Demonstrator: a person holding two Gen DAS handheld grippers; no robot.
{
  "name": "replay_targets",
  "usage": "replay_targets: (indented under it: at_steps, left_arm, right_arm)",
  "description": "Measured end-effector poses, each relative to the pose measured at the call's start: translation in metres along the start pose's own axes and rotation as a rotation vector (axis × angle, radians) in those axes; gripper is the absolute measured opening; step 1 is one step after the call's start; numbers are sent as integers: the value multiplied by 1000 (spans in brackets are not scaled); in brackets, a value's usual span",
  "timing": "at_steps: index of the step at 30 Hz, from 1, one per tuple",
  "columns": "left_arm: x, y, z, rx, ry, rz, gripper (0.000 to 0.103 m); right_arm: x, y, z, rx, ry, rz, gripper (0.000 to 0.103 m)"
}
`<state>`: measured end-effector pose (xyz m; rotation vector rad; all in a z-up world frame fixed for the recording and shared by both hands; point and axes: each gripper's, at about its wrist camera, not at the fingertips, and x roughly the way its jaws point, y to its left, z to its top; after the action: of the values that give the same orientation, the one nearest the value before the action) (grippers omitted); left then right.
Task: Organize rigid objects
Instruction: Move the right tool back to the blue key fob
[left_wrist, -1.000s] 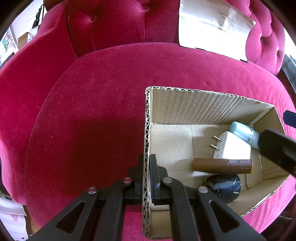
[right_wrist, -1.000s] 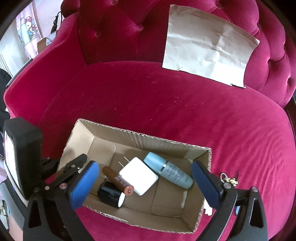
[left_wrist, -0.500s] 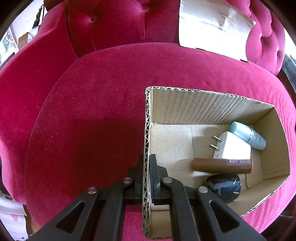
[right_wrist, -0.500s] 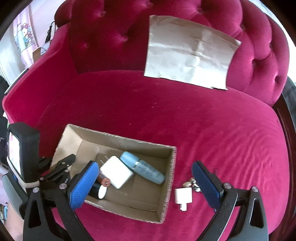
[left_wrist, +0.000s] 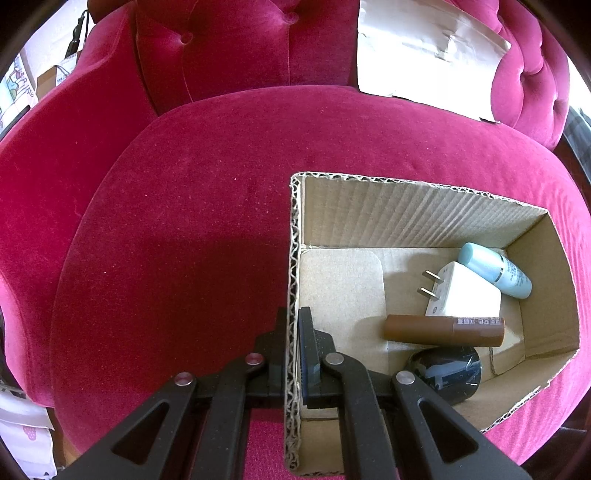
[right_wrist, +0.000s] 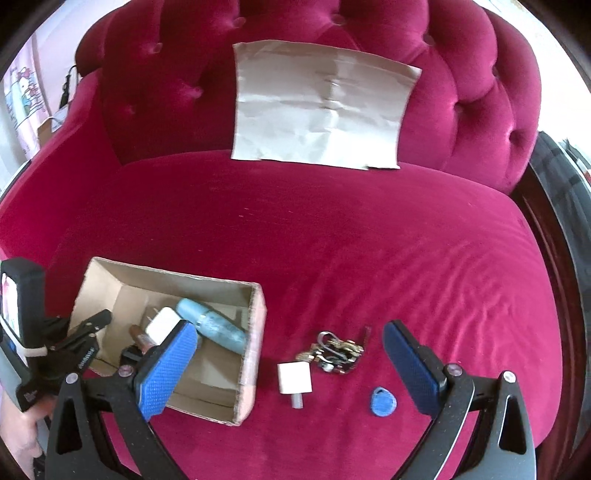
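A cardboard box (left_wrist: 417, 218) (right_wrist: 255, 325) lies on the red velvet sofa seat. My left gripper (left_wrist: 293, 332) (right_wrist: 94, 326) is shut on the box's left wall. Inside lie a white plug adapter (left_wrist: 465, 291) (right_wrist: 160, 326), a light blue bottle (left_wrist: 495, 269) (right_wrist: 218, 328), a brown tube (left_wrist: 443, 330) and a dark round jar (left_wrist: 447, 373). My right gripper (right_wrist: 288, 358) stands open above the seat. Between its blue pads (right_wrist: 166, 373) lie a small white cube adapter (right_wrist: 294, 378), a bunch of keys (right_wrist: 336, 352) and a blue tag (right_wrist: 383, 400), to the right of the box.
A creased sheet of brown paper (right_wrist: 321, 122) (left_wrist: 424, 55) leans on the tufted backrest. The sofa's dark wooden edge (right_wrist: 546, 221) runs down the right. A hand (right_wrist: 18, 432) holds the left gripper's handle at the lower left.
My right gripper has swung to the right, away from over the box; the cube adapter, keys and blue tag have come into view. The left gripper and box have not moved.
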<state>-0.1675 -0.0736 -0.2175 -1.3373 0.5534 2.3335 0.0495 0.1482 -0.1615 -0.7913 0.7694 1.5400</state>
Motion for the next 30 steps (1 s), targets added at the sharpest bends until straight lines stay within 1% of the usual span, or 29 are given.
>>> replay_targets:
  at_steps: [7,9,16,22,30]
  left_arm:
    - [-1,1,-1,1,0,2,4]
    - [-1,0,-1,1,-2,4,4]
    - [-2,1,0,3,-1,3,4]
    - [-2,2,2,4,0,4,4]
    - [0,3,4,5,0,4,4]
  right_arm:
    - [0,-32,-7,60,3,-48,103]
    - [1,-46,-12,82,14,-71,103]
    - [11,-70,-25,121,52,-111,103]
    - [26,-84,-36,150,95,-119,103]
    - [49,-94,-52,171,155,-136,103]
